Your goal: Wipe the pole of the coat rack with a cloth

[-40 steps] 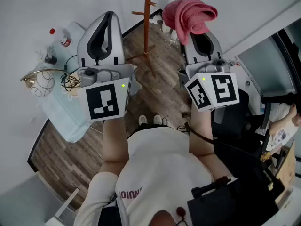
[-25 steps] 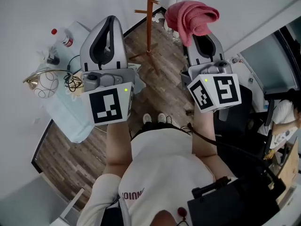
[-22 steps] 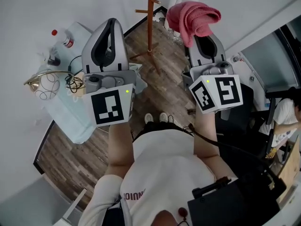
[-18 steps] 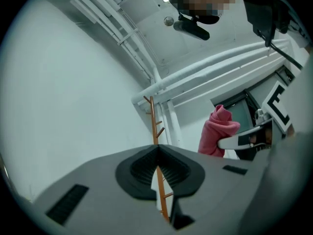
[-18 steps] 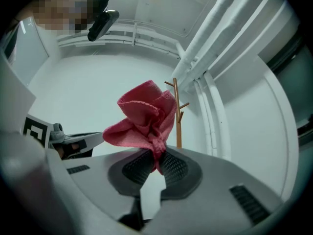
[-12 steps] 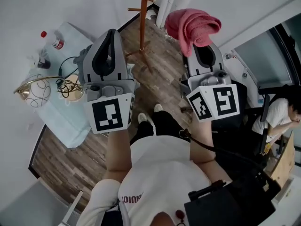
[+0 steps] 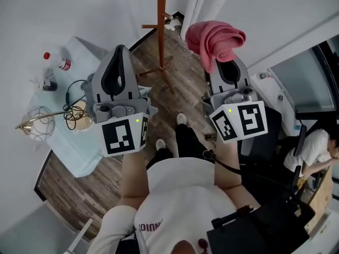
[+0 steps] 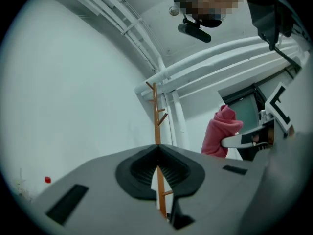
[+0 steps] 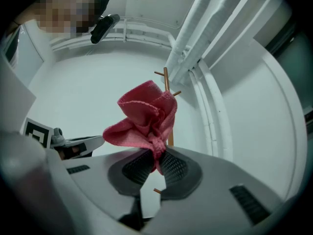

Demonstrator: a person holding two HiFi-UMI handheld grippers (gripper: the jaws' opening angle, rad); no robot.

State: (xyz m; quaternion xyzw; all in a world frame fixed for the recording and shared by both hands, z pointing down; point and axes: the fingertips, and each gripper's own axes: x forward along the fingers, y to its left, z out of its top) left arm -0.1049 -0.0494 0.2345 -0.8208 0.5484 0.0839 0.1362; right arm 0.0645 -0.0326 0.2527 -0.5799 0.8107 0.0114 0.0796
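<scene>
The wooden coat rack pole (image 7: pixel 161 28) stands on the plank floor ahead, between my two grippers and farther off. A crumpled pink cloth (image 7: pixel 214 38) sticks up out of my right gripper (image 7: pixel 225 63), which is shut on its lower end. In the right gripper view the cloth (image 9: pixel 145 117) covers most of the pole (image 9: pixel 166 82) behind it, apart from it. My left gripper (image 7: pixel 119 52) is held beside it, shut and empty. The left gripper view shows the pole (image 8: pixel 156 121) straight past the closed tips of the left gripper (image 8: pixel 157 148), some way off.
A table with a pale blue cover (image 7: pixel 66 142) is at the left, bearing a red-capped bottle (image 7: pixel 55 63), a gold wire bowl (image 7: pixel 37 125) and tangled cables (image 7: pixel 76 108). White pipes (image 7: pixel 194 4) run up the corner behind the rack. A seated person (image 7: pixel 317 150) and dark equipment are at the right.
The person has stepped toward the rack, so the pole's base now lies nearer and the table has slid left and down. Both grippers keep their pose; the cloth stays in the right one.
</scene>
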